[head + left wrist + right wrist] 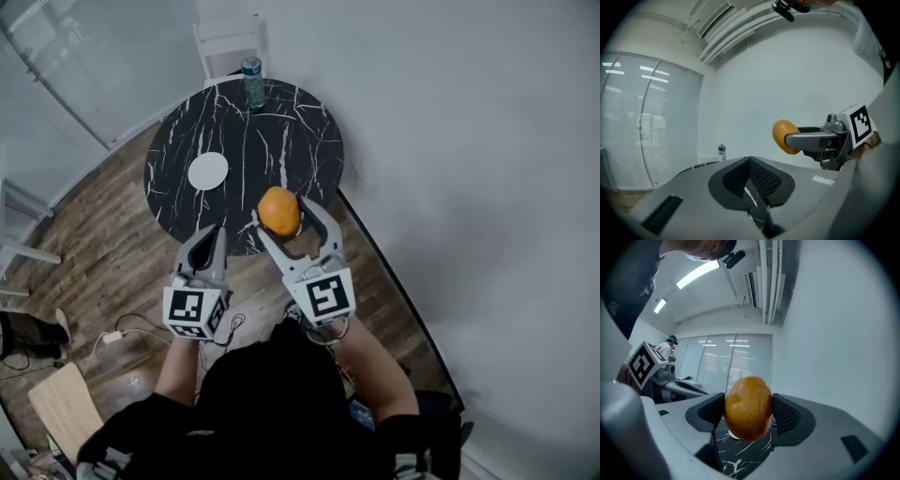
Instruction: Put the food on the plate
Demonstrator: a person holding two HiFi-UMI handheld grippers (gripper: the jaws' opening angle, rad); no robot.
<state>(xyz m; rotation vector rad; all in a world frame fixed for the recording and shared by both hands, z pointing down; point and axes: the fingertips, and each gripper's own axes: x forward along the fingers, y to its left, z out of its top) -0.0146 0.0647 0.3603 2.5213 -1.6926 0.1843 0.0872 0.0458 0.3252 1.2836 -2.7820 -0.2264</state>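
Step in hand: carrying. The food (278,210), a round orange-brown piece, was already picked up and was on its way to the plate (208,171), not yet set down.
Right tool (749,414): closed on the food, one pad on each side of it.
Left tool (750,163): jaws together with nothing between them, held beside the right one.
Where the food was: in the air over the near edge of the round dark-marble worktop (291,131).
Where the plate was: empty, toward the worktop's left edge, well apart from the bottle (253,82) at the far edge.
Next move, as I judged it: carry the food forward and left over the plate, lower it and only then let the jaws part, since a round piece could roll off.
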